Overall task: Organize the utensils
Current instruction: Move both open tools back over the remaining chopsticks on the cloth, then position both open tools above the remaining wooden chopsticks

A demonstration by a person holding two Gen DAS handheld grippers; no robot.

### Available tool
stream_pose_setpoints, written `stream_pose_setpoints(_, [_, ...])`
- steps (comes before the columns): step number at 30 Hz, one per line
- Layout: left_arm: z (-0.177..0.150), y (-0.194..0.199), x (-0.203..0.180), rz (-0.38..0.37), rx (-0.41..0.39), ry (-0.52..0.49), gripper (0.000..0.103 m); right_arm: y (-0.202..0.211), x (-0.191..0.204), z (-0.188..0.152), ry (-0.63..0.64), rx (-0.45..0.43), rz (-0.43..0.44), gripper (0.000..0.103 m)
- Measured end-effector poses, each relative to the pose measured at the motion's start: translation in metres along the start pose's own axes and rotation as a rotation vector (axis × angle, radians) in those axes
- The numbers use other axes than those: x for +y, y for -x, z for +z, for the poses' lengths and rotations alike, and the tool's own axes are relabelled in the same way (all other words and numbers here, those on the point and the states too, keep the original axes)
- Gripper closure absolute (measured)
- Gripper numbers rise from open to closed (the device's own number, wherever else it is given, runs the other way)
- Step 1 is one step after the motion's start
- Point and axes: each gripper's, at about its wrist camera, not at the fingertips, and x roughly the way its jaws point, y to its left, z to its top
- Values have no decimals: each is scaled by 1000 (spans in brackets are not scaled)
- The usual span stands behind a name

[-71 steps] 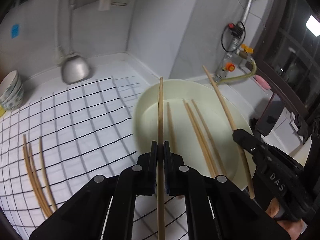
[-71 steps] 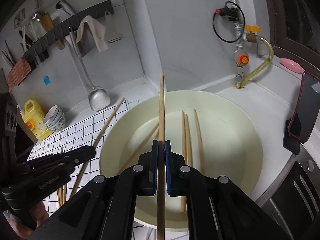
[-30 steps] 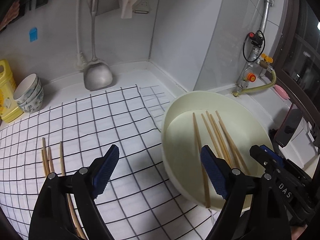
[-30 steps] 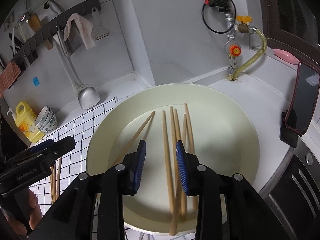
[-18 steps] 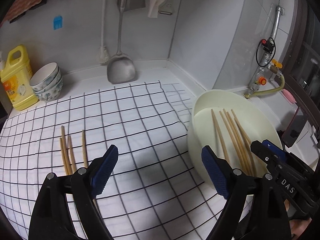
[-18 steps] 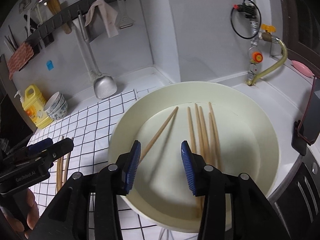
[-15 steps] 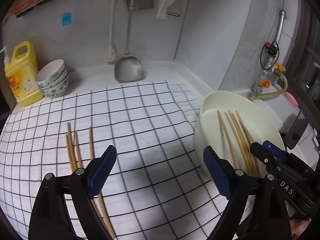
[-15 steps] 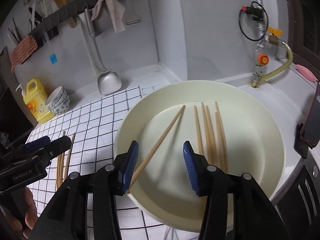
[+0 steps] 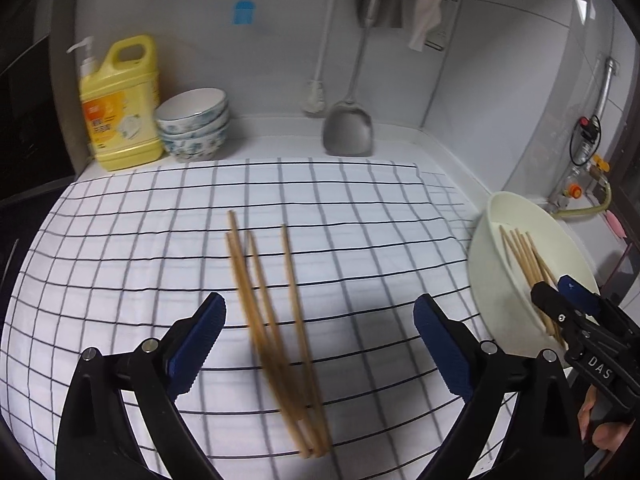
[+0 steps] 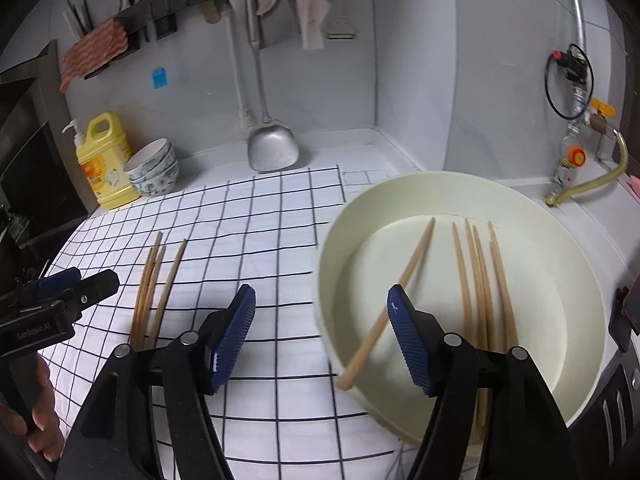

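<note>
From the left wrist camera I look down on a white cloth with a black grid [image 9: 340, 208] spread over a kitchen counter. My left gripper [image 9: 320, 340] is empty, its blue-padded jaws spreading wide and still opening. Between and just beyond them lie the loose chopsticks [image 9: 272, 300], a small bundle of four or so thin wooden sticks, fanned apart at the far ends and crowded together near me. They are slightly blurred. At the right edge sits a cream basin [image 9: 488, 264] with more chopsticks inside, and my right gripper [image 9: 560, 300] pokes in over its near rim. A yellow detergent bottle [image 9: 120, 108], stacked bowls [image 9: 194, 124] and a hanging metal spatula [image 9: 348, 128] line the back wall.

From the right wrist camera, the right gripper [image 10: 320, 336] is also empty and opening, straddling the basin's left rim [image 10: 324, 264]. Inside the basin rest the sorted chopsticks [image 10: 480, 280], roughly parallel, plus one slanted stick [image 10: 392, 300] whose near end leans on the rim. The left gripper [image 10: 80, 284] hovers at the left, near the loose bundle [image 10: 154, 288].

I judge these sticks light, rigid and smooth, likely to roll or slip out of a pinch. I would grip one near its middle, squarely across the pads, where the fanned far ends leave room to single it out.
</note>
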Motion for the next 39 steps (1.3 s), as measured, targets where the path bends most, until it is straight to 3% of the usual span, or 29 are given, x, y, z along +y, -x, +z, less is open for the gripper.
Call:
stream_pose_setpoints(10, [-16,8,60,107,-7,73,7,-5,49,-8,82,-2,60,34])
stream_pose_setpoints(18, [-31,5,100,151,8,143,7,-20,86,-16,138,24,102,32])
stream_pose_setpoints(29, [-29,1,117,200,-16,153,7,-60,128,0,167,29,152,30])
stream_pose_setpoints(39, [-16,-25,125,239,-35,158,7,-94,124,3,135,69,134,30])
